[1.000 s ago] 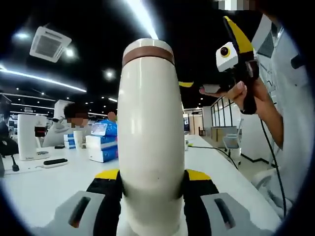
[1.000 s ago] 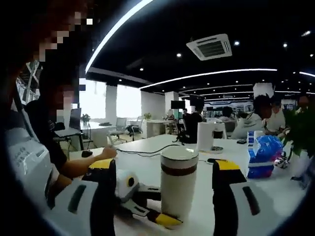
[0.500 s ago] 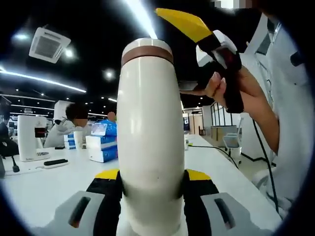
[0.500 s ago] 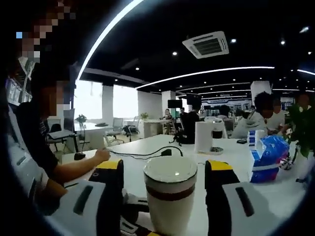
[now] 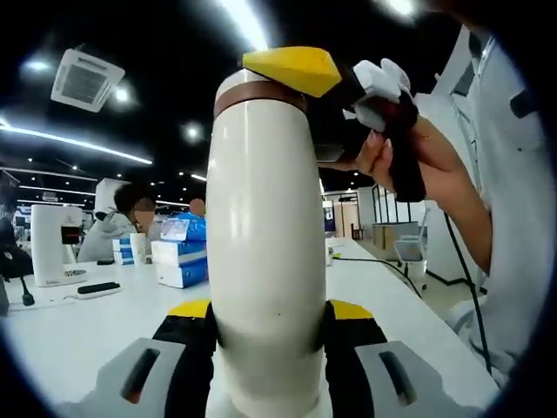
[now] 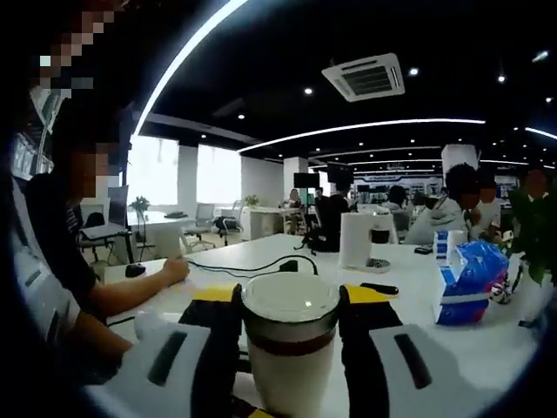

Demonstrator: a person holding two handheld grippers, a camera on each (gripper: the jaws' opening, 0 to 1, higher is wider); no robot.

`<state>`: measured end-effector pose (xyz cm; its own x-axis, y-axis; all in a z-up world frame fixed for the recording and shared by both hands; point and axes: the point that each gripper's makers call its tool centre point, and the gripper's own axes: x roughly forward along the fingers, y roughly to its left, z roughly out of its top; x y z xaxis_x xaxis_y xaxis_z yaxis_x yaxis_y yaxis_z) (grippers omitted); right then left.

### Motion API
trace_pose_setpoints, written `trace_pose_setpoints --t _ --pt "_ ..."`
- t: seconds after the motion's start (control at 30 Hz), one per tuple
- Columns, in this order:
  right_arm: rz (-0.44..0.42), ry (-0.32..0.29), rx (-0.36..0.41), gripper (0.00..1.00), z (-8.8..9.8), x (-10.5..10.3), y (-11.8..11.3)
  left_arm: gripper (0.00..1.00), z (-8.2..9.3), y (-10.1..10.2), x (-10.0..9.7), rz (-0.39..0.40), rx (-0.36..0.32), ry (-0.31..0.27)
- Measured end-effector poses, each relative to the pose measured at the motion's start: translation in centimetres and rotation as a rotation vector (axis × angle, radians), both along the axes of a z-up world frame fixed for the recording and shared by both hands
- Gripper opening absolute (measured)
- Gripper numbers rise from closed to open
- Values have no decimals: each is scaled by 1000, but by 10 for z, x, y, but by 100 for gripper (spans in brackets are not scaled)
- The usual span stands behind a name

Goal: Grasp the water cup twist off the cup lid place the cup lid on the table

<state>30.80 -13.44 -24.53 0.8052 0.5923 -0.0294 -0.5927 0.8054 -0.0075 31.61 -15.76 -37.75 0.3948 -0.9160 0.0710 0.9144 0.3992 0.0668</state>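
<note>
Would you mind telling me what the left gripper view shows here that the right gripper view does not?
Left gripper view alone: the cup's tall cream body clamped between the left hand-held gripper, and a hand bringing the right hand-held gripper's yellow-tipped jaw to the lid.

Right gripper view alone: the flat top of the cup lid sitting between the right hand-held gripper, and a black cable across the table.

Both: the water cup's brown band, the white table and the blue packs.

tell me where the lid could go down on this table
Bare table left of the cup, short of the remote and boxes. Also bare toward the cable on the right. Crowded by the blue bag.
</note>
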Motion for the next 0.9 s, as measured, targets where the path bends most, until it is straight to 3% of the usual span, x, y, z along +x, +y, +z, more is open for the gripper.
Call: trace_pose_setpoints --t 0.5,0.9 --pt "49 -19 -41 46 -1 -3 3 50 -1 1 -1 0 -1 -2" --pt "223 -19 -25 46 -2 -2 6 50 0 1 0 0 -9 -1"
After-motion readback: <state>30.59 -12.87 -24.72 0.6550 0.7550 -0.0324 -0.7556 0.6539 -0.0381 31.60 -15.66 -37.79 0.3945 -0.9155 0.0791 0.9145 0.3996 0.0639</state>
